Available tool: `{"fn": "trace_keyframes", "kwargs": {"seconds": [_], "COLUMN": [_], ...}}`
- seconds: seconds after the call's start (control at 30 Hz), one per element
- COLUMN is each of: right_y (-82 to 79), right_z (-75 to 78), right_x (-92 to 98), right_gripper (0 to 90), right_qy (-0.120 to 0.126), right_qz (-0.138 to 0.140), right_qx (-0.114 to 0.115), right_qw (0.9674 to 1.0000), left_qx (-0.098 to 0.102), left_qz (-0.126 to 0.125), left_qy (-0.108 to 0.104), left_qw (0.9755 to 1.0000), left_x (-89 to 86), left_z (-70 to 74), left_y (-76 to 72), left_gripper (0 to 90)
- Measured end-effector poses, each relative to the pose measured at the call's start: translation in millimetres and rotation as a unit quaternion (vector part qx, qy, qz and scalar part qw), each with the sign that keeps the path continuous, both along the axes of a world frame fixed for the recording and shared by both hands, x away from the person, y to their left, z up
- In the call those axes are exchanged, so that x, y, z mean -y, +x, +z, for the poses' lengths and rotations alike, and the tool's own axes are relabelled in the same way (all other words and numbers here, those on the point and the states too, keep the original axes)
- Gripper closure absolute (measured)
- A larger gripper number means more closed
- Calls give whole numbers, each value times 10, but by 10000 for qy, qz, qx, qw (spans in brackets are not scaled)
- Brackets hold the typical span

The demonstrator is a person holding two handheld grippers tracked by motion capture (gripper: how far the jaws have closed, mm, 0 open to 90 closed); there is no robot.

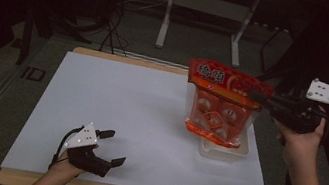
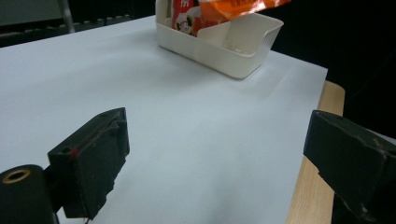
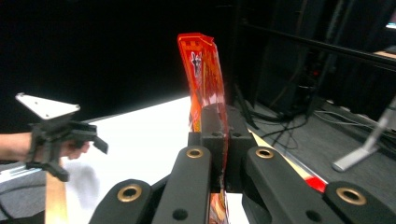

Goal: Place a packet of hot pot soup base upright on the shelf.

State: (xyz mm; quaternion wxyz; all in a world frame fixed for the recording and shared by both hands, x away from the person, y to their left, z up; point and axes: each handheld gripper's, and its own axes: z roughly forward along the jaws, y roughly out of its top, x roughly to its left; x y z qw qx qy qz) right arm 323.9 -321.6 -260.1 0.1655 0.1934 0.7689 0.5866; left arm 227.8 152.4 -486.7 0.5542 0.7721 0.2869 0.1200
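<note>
The right gripper (image 1: 258, 99) clamps the orange snack bag's (image 1: 219, 104) top edge between its fingers above the white bin (image 1: 223, 150). The left gripper (image 1: 110, 148), fingers wide, hangs over the desk (image 1: 125, 101); its view reveals a second packet (image 2: 184, 16) in the bin.

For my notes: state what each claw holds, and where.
Right claw pinches the orange bag at its top right corner. Left claw holds nothing.

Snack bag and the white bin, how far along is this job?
Done: one packet already stands in the bin. In hand: the right gripper is shut on the orange bag, hanging it over the bin with its bottom edge about at the rim. The left gripper is open near the table's front edge. Left: lower the bag in and let go.
</note>
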Motion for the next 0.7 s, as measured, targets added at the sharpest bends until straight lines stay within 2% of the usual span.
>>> {"fn": "trace_keyframes", "kwargs": {"seconds": [0.07, 0.17, 0.3, 0.43, 0.7], "right_y": [9, 20, 89, 128, 264], "right_z": [-3, -21, -142, -217, -392], "right_x": [71, 160, 394, 442, 426], "right_gripper": [900, 900, 900, 900, 900], "right_qy": [-38, -19, -36, -54, -147], "right_qz": [-87, -151, -421, -462, -507], "right_qx": [0, -64, -200, -247, -387], "right_qw": [10000, 9999, 9989, 9986, 9979], "left_qx": [32, -3, -13, -32, -54], "left_qz": [1, -16, -10, 52, 77], "left_qy": [73, 51, 63, -19, 20], "left_qw": [10000, 10000, 10000, 10000, 10000], "left_x": [-4, -12, -32, -62, -64], "left_z": [1, 2, -8, -26, -76], "left_y": [-26, -60, -80, -67, -54], "left_gripper": [74, 74, 74, 74, 74]}}
